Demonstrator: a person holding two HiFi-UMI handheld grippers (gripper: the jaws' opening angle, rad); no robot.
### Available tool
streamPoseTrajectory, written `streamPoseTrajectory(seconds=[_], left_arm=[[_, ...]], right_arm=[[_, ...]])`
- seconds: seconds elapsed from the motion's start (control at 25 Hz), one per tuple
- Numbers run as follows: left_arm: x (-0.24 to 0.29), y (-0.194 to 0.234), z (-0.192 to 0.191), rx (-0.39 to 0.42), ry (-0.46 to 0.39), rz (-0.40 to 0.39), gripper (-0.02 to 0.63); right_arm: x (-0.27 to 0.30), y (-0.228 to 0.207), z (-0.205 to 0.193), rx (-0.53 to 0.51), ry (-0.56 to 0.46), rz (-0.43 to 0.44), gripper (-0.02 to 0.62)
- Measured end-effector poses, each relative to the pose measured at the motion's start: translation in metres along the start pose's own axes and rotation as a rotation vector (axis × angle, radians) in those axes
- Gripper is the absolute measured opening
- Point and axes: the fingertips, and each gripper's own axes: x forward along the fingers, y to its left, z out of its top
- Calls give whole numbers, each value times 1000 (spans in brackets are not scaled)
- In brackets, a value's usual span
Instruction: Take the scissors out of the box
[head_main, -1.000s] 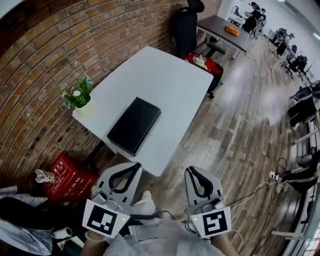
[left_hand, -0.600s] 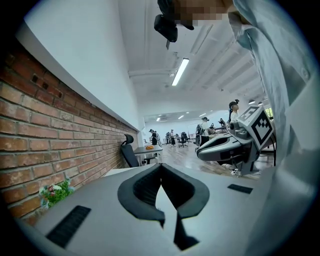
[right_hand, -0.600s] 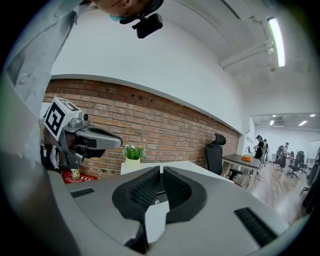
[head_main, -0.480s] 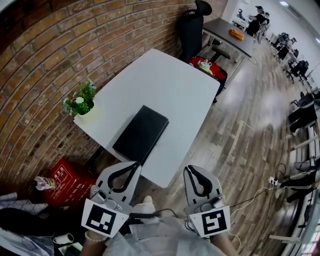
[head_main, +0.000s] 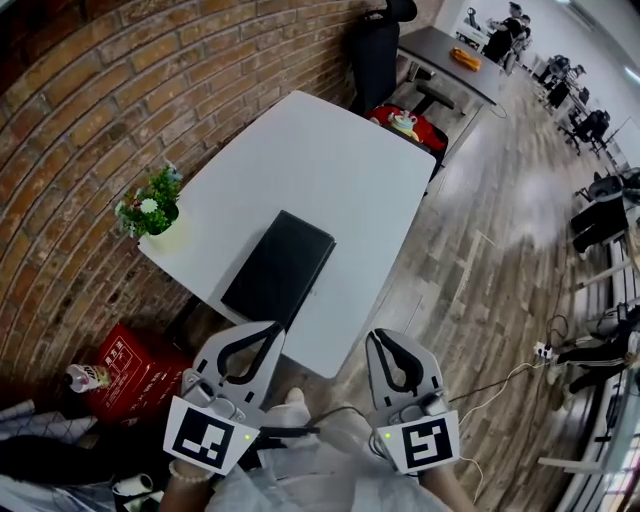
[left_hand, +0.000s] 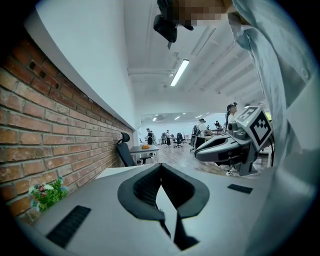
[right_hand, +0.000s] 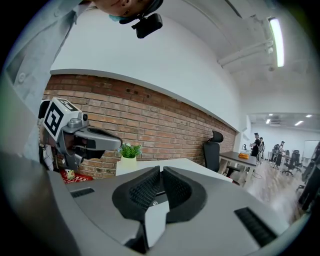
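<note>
Two grippers hang low in front of the person, short of the near edge of the white table (head_main: 330, 160) and over the wooden floor (head_main: 480, 270). The left gripper (head_main: 268, 335) points up towards the near end of the black box (head_main: 278, 258) but is still apart from it. Its fingers (left_hand: 145, 187) are pressed together, with nothing between them. The right gripper (head_main: 385, 342) sits beside it, further from the wall and aimed past the table's near corner. Its fingers (right_hand: 145, 192) are likewise closed on each other and carry nothing. Each gripper's marker cube faces up near the person's body.

The box lies flat on the table, long and slim, near the table's near edge and angled along it. Its lid looks closed from above. The scissors do not show in any view, so I cannot tell whether they are inside it.

A small potted plant (head_main: 148, 205) with green leaves stands at the table corner closest to the brick wall (head_main: 90, 110), well apart from the box. The rest of the tabletop is bare white. Under that corner, a red crate (head_main: 130, 365) rests on the floor against the wall. At the far end of the table stands a black office chair (head_main: 372, 50), and beyond it a dark table (head_main: 445, 62) with something orange on top.
</note>
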Motion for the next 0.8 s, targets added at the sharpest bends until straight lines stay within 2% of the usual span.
streamPoseTrajectory(seconds=[0.4, 0.8], left_arm=[[12, -1, -2, -12, 16, 2, 18], [23, 3, -3, -34, 46, 94, 18]], right_arm=[[4, -3, 0, 17, -6, 52, 51], [22, -19, -9, -11, 8, 141, 51]])
